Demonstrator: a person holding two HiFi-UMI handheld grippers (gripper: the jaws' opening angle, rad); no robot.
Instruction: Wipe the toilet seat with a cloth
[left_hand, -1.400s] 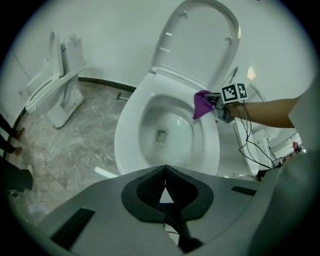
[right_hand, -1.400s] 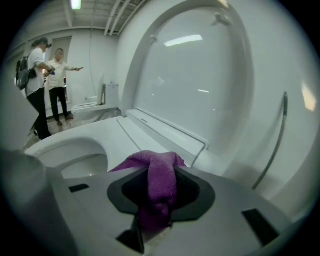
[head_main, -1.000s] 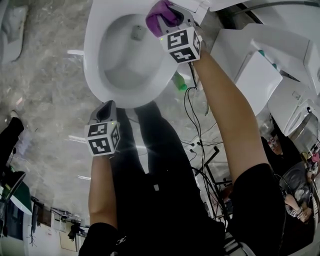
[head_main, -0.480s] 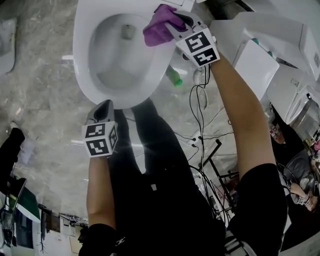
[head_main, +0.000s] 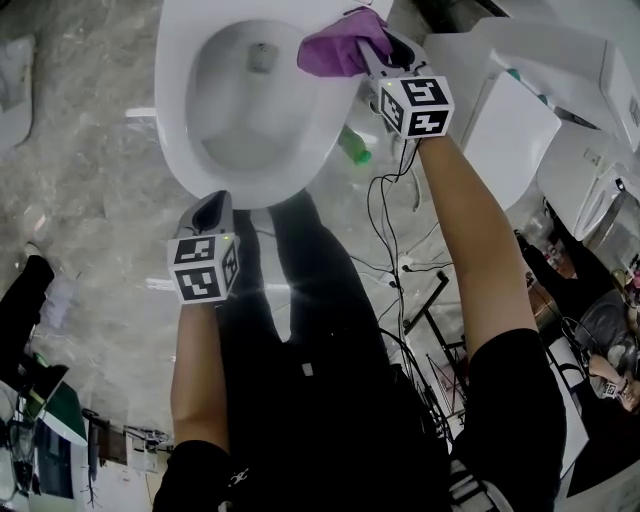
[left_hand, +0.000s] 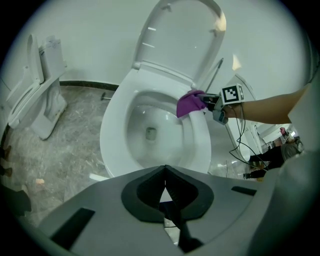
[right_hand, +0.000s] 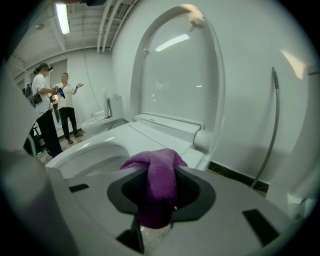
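Observation:
A white toilet seat (head_main: 175, 110) rings the bowl at the top of the head view, its lid (left_hand: 182, 37) raised. My right gripper (head_main: 368, 50) is shut on a purple cloth (head_main: 337, 50), which rests on the seat's right rear side; the cloth (right_hand: 157, 172) bulges out between the jaws in the right gripper view, with the seat (right_hand: 135, 137) just beyond. The cloth (left_hand: 189, 104) and the right gripper (left_hand: 207, 102) also show in the left gripper view. My left gripper (head_main: 212, 212) hangs shut and empty just in front of the seat's front edge (left_hand: 150, 167).
The grey marbled floor (head_main: 70, 180) spreads to the left. A green bottle (head_main: 352, 146) and black cables (head_main: 395, 260) lie right of the bowl. White toilet parts (head_main: 515, 130) stand at the right, another toilet (left_hand: 42, 85) at the left. People (right_hand: 50, 107) stand in the background.
My right gripper has slid the purple cloth along the seat's right rear side, first inward toward the bowl, then back outward, and its wrist has rolled. The left gripper stayed put.

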